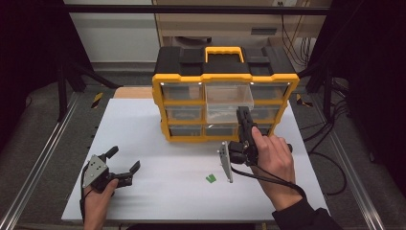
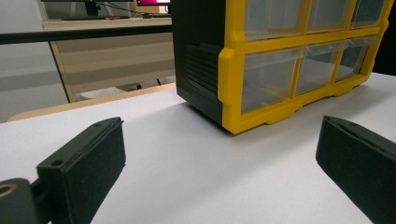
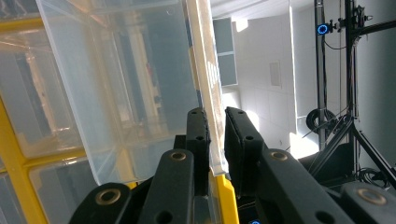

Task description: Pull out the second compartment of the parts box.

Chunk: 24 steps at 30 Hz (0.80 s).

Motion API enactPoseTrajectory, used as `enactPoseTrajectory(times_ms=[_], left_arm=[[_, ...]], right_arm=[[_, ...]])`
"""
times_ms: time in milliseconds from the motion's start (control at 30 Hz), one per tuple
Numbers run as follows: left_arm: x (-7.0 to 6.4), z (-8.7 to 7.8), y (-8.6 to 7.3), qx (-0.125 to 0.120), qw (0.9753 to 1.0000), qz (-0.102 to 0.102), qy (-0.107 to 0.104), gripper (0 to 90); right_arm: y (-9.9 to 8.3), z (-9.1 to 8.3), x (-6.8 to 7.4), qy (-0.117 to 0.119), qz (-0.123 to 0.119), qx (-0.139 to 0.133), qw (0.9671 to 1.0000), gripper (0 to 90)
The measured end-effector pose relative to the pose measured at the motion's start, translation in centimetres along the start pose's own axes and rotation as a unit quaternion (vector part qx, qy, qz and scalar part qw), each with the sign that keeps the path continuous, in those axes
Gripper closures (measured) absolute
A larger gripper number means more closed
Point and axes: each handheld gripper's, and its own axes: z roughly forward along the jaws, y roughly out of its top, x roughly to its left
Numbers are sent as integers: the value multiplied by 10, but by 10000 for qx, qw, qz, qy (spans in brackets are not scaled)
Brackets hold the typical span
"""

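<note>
A yellow and black organizer cabinet [image 1: 225,76] with clear drawers stands at the back of the white table [image 1: 158,187]. Its top middle clear drawer [image 1: 229,103] is pulled out toward me. My right gripper [image 1: 244,115] is shut on that drawer's front wall; in the right gripper view the clear drawer [image 3: 126,93] has its front panel pinched between the jaws of the right gripper [image 3: 215,135]. My left gripper [image 1: 125,158] rests open near the table's front left, holding nothing. In the left gripper view the left gripper [image 2: 224,163] faces the cabinet [image 2: 280,70] from a distance.
A small green piece [image 1: 210,178] lies on the table in front of the right hand. Metal rails [image 1: 38,163] run along both sides of the table. Cables [image 1: 330,134] trail on the floor at the right.
</note>
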Motion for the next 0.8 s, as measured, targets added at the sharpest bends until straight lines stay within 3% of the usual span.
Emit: enactPoseTrajectory(times_ms=[533,567,633,667,700,800], left_arm=[[0,0,0,5,10000,0,-2,12],[0,0,0,9,10000,2,-3,12],[0,0,0,10,10000,3,-3,12],[0,0,0,11,10000,5,-3,12],[0,0,0,12,10000,3,-1,12],[0,0,0,10,10000,4,2,12]], right_arm=[[2,-7,1,23,41,31,10000,780],[2,-7,1,43,53,40,10000,764],[1,-9,1,30,216,49,9997,647],[1,-9,1,30,216,49,9997,647],[0,-11,0,52,382,98,9992,551],[-2,-13,0,40,591,146,9981,480]])
